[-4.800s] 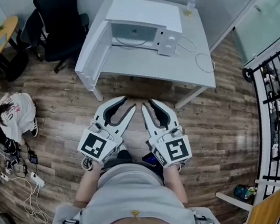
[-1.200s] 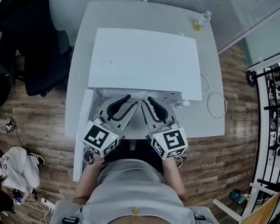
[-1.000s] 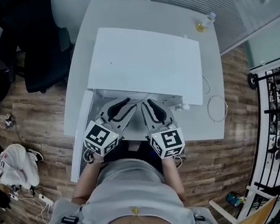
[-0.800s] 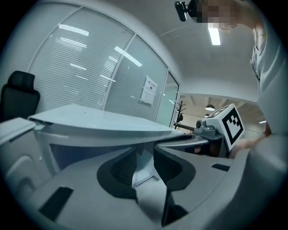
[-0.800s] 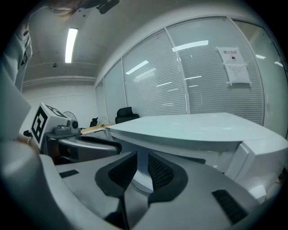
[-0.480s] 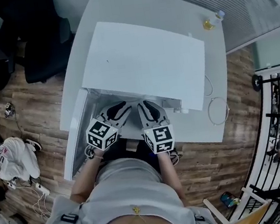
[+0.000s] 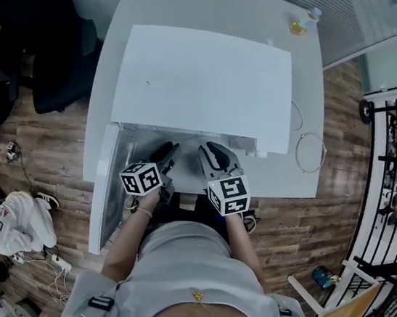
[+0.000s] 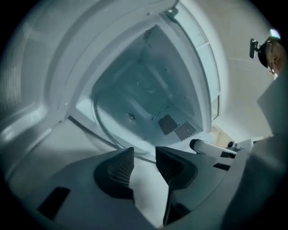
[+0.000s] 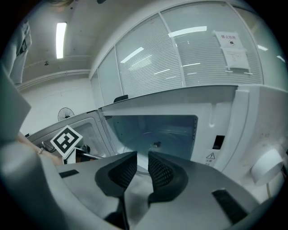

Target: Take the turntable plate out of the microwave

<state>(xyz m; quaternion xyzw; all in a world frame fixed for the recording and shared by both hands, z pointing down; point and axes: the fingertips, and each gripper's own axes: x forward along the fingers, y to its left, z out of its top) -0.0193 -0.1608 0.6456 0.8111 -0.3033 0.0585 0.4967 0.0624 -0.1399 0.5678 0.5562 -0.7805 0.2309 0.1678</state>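
Left tool [image 8: 144,155], tilted, has just been opening its empty jaws slightly, likely to straddle the rim of the turntable plate [image 8: 130,108] just ahead. Right tool [image 9: 142,159] alongside is narrowly parted and empty.

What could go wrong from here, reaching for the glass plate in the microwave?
The glass plate is smooth; the left tool, empty, its jaws just opening wider, might lose its rim and drop it. The open door stands close by that tool and could get knocked. The right tool has a narrow gap, so it may nudge the plate instead of gripping.
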